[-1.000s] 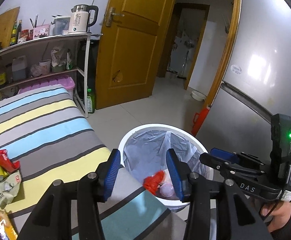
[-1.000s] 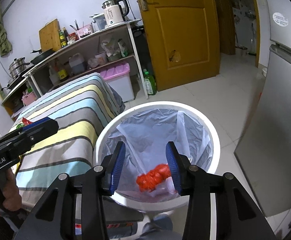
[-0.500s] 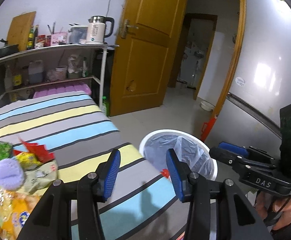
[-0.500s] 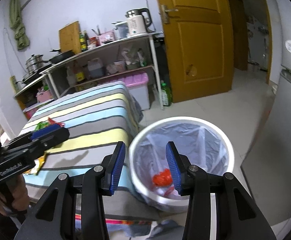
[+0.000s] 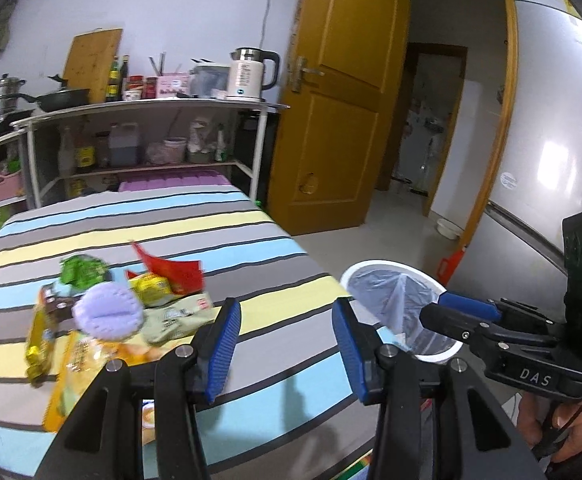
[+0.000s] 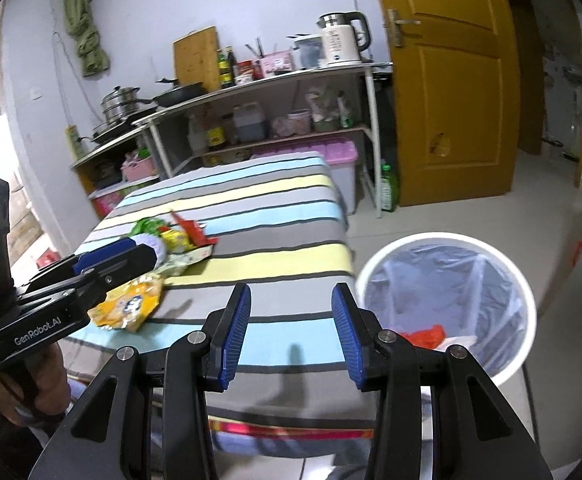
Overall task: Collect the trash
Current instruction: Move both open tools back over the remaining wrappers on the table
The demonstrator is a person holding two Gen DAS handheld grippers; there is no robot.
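Observation:
A pile of snack wrappers lies on the striped table (image 5: 251, 264): a purple round lid (image 5: 109, 314), a red wrapper (image 5: 171, 270), a green packet (image 5: 83, 270) and a yellow bag (image 5: 79, 364). The yellow bag (image 6: 131, 304) also shows in the right wrist view. My left gripper (image 5: 285, 346) is open and empty above the table's near edge, right of the pile. My right gripper (image 6: 289, 334) is open and empty over the table's front. The white bin (image 6: 447, 304) with a clear liner stands on the floor right of the table and holds a red wrapper (image 6: 425, 336).
A shelf rack (image 5: 151, 136) with a kettle (image 5: 251, 74), bottles and pans stands behind the table. A wooden door (image 5: 339, 96) is at the back right. A grey fridge (image 5: 551, 160) is on the right. A pink-lidded box (image 6: 323, 156) sits under the rack.
Both grippers have drawn back from over the bin and swung left toward the table. The wrapper pile has come into view. Both stay open and empty.

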